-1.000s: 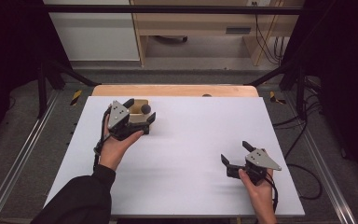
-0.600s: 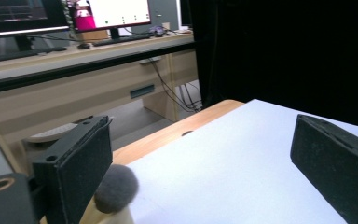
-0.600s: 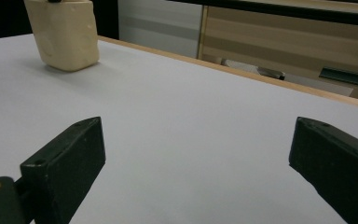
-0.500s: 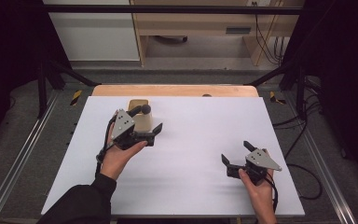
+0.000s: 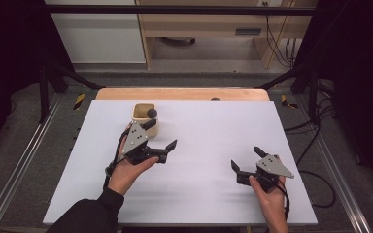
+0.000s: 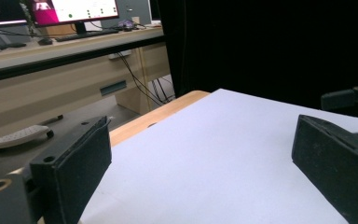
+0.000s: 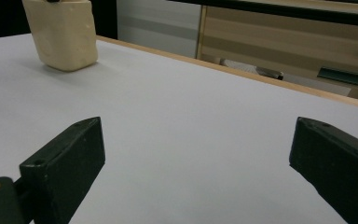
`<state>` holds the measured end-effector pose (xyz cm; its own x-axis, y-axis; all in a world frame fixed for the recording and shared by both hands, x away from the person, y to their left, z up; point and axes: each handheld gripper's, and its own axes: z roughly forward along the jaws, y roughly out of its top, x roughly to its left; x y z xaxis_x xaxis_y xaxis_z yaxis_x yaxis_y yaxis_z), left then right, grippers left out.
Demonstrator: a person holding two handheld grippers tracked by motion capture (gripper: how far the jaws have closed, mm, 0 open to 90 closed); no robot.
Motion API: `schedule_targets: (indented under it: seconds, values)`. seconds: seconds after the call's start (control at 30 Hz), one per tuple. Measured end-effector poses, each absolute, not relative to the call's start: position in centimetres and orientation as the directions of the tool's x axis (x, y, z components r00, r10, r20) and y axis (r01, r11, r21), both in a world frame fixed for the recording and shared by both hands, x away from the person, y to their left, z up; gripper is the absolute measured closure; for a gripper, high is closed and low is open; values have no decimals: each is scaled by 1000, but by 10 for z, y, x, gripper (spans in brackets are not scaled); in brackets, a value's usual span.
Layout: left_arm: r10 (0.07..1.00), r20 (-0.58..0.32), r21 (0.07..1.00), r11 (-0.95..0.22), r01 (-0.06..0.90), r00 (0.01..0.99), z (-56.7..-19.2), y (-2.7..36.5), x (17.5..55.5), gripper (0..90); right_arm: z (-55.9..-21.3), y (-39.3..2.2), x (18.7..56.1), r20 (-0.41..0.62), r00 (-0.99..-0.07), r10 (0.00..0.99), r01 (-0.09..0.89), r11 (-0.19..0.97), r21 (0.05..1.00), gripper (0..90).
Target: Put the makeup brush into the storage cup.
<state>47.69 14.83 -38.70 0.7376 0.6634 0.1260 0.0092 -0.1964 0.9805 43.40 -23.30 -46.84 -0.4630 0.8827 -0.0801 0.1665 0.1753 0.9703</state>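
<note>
Cream square-sided container (image 5: 145,118) stands upright, a dark ball (image 5: 152,113) in its mouth; no lettering legible.
Left gripper (image 5: 161,137) and right gripper (image 5: 245,158) both spread wide, empty, over white tabletop (image 5: 213,126).

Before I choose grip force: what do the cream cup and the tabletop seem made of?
Cream cup: probably matte plastic or unglazed ceramic; dull, softly rounded walls, no glare. Tabletop: smooth white matte sheet, perhaps laminate, over a wooden board with a light grain edge.

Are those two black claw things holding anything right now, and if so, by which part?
No. The left gripper and the right gripper both stand open over bare table. The cream cup sits apart, untouched.
</note>
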Motion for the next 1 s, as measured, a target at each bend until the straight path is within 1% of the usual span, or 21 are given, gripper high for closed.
schedule_targets:
  seconds: [0.37,0.5,0.7,0.9,1.0]
  values:
    - [630,117,977,-211,25,768,-403,146,466,34,-468,-233,434,-74,-469,880,167,170,971,33]
    - [614,150,972,-235,-2,775,-409,149,460,34,-467,-232,433,-81,-474,877,160,176,971,31]
    - [616,143,974,-228,1,775,-416,159,452,34,-466,-233,433,-80,-477,875,157,174,972,46]
    - [640,124,980,-199,8,759,-427,175,444,34,-464,-233,432,-85,-477,875,150,176,973,44]
    - [644,131,980,-200,0,754,-430,183,441,34,-463,-233,431,-83,-476,875,147,173,974,44]
